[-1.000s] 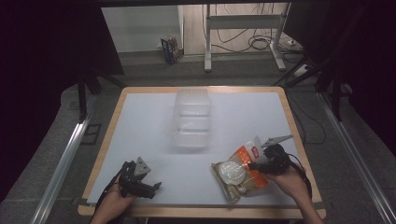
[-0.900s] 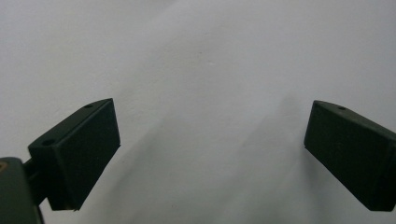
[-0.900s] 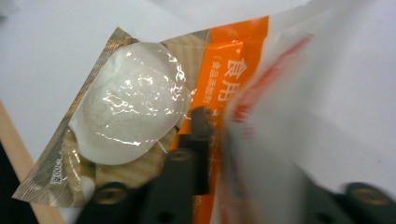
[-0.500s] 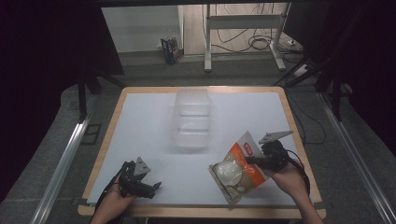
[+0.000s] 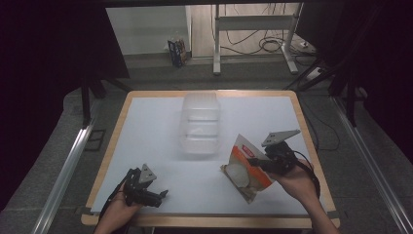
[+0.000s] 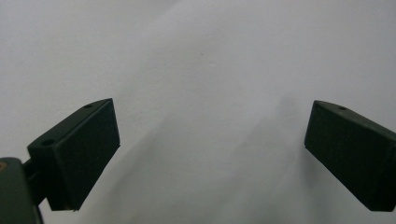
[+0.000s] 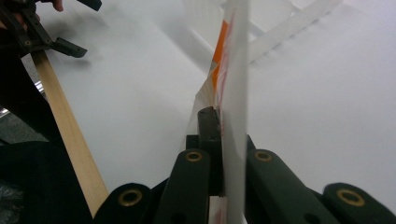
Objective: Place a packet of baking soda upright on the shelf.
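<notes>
High view: right gripper (image 5: 263, 165) fingers clamped on tilted orange packet (image 5: 246, 168); left gripper (image 5: 158, 195) fingers wide, low over table (image 5: 146, 126).

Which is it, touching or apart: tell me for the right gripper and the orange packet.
Touching. In the right gripper view, the right gripper has its jaws shut on the edge of the orange packet; the high view shows the packet raised at that gripper.

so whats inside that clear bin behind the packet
Through the clear bin's walls nothing shows inside, only white table beneath. Its far end is too hazy to tell.
</notes>
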`<action>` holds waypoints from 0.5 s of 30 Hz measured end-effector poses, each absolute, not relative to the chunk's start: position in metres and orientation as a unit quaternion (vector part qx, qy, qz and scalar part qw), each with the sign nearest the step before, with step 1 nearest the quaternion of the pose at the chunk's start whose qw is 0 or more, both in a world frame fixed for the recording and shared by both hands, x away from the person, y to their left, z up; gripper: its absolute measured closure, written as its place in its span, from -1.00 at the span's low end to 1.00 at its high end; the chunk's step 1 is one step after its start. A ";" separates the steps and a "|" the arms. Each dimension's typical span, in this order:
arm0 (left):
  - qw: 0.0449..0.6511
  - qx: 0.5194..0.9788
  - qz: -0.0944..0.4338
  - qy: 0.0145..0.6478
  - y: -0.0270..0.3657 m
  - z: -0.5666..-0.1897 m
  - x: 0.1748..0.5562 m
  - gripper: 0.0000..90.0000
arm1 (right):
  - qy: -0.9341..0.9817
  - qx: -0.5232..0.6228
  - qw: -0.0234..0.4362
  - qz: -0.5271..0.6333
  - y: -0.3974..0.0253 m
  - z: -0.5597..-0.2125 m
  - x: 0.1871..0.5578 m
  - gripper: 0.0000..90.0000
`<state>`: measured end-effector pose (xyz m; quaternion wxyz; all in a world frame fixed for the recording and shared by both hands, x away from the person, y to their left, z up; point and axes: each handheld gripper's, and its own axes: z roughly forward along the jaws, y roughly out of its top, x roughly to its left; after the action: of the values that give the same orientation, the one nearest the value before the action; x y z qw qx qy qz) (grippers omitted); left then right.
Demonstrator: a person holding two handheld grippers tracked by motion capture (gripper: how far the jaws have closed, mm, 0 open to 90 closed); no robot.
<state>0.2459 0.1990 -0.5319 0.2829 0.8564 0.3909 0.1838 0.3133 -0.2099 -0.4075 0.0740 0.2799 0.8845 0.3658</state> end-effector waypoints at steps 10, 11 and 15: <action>0.285 0.856 0.183 0.392 0.199 -0.532 0.246 -0.93 | 0.884 0.272 0.104 0.366 -0.207 -0.387 0.323 0.97; 0.284 0.856 0.183 0.392 0.199 -0.532 0.246 -0.93 | 0.884 0.274 0.107 0.363 -0.207 -0.385 0.324 0.97; 0.285 0.856 0.183 0.392 0.199 -0.532 0.246 -0.93 | 0.881 0.277 0.116 0.365 -0.207 -0.380 0.330 0.97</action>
<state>0.2460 0.1993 -0.5318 0.2847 0.8555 0.3919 0.1828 0.3299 -0.2074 -0.3797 0.1155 0.2773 0.8812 0.3649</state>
